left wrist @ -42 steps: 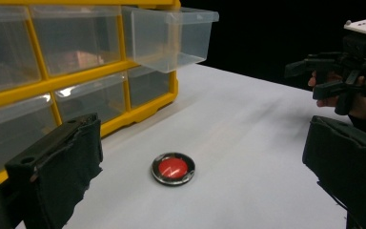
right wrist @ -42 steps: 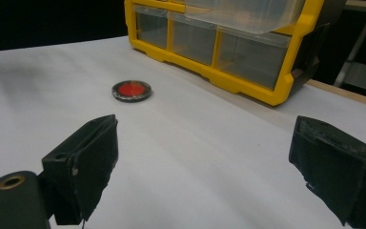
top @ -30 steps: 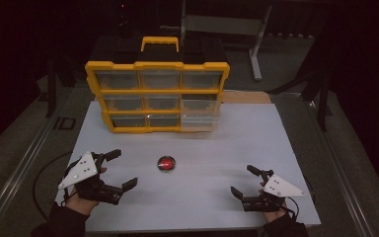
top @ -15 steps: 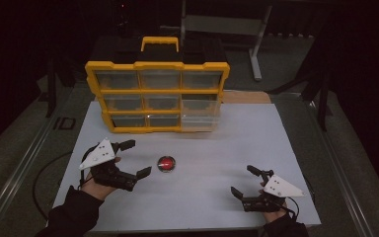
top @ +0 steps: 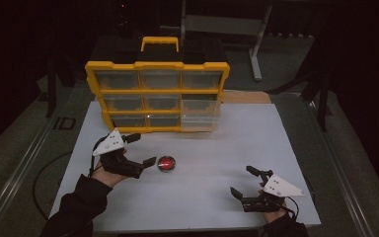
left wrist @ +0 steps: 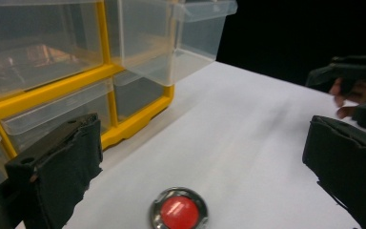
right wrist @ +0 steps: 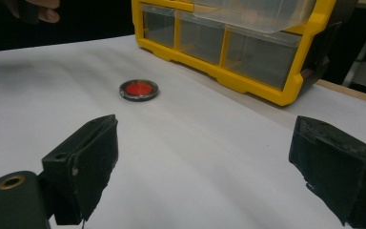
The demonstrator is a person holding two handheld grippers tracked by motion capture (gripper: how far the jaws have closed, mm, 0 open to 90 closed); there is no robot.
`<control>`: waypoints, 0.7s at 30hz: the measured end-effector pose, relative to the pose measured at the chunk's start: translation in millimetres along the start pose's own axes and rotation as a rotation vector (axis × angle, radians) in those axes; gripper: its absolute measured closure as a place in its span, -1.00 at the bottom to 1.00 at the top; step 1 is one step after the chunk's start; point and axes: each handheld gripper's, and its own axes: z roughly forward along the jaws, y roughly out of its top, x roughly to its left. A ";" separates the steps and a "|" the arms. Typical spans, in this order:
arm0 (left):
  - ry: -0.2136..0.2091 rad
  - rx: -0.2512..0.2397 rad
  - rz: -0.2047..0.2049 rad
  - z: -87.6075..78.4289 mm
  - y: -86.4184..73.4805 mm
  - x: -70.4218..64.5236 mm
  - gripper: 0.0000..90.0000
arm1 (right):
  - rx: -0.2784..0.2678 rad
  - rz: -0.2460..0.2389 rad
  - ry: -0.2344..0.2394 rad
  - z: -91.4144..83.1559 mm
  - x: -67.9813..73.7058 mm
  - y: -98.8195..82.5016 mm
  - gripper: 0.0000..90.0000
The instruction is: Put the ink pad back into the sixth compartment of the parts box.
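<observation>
Standing at the back of the white table (top: 202, 197), the yellow drawer organizer (top: 158, 96) has one clear drawer (top: 201, 112) pulled out. The left gripper (top: 144, 149) hovers with jaws wide, just beside the small red-topped round tin (top: 167, 163). The right gripper (top: 243, 181), equally wide, rests well apart.

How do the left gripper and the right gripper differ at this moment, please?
The left gripper sits close to the red disc, its jaws opening toward it; the right gripper is well away from the disc, near the table's front right corner. The left gripper is also nearer the yellow drawer organizer, while the right gripper lies farther from it. Both have their jaws spread open and hold nothing.
</observation>
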 end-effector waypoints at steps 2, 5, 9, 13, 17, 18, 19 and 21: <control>-0.005 0.009 -0.004 6.4 -5.2 4.1 -0.99 | 0.001 0.001 0.003 0.4 -0.1 -0.3 -0.79; -0.005 0.023 -0.002 11.5 -9.5 6.5 -0.99 | 0.002 0.000 0.005 0.8 -0.2 -0.6 -0.79; -0.008 0.043 -0.008 24.7 -20.3 9.6 -0.99 | 0.009 0.004 0.009 1.7 0.2 -0.8 -0.79; -0.035 0.059 -0.014 32.5 -28.7 10.8 -0.99 | 0.014 -0.001 0.011 2.4 0.3 -1.3 -0.79; -0.062 0.062 -0.044 39.5 -35.3 11.2 -0.99 | 0.015 -0.002 0.013 2.7 0.3 -1.4 -0.79; -0.062 0.062 -0.044 39.5 -35.3 11.2 -0.99 | 0.015 -0.002 0.013 2.7 0.3 -1.4 -0.79; -0.071 0.078 -0.044 43.3 -38.8 11.8 -0.99 | 0.015 -0.006 0.012 3.1 0.4 -1.6 -0.79; -0.073 0.086 -0.047 45.6 -40.7 11.7 -0.99 | 0.017 -0.004 0.014 3.4 0.6 -1.7 -0.79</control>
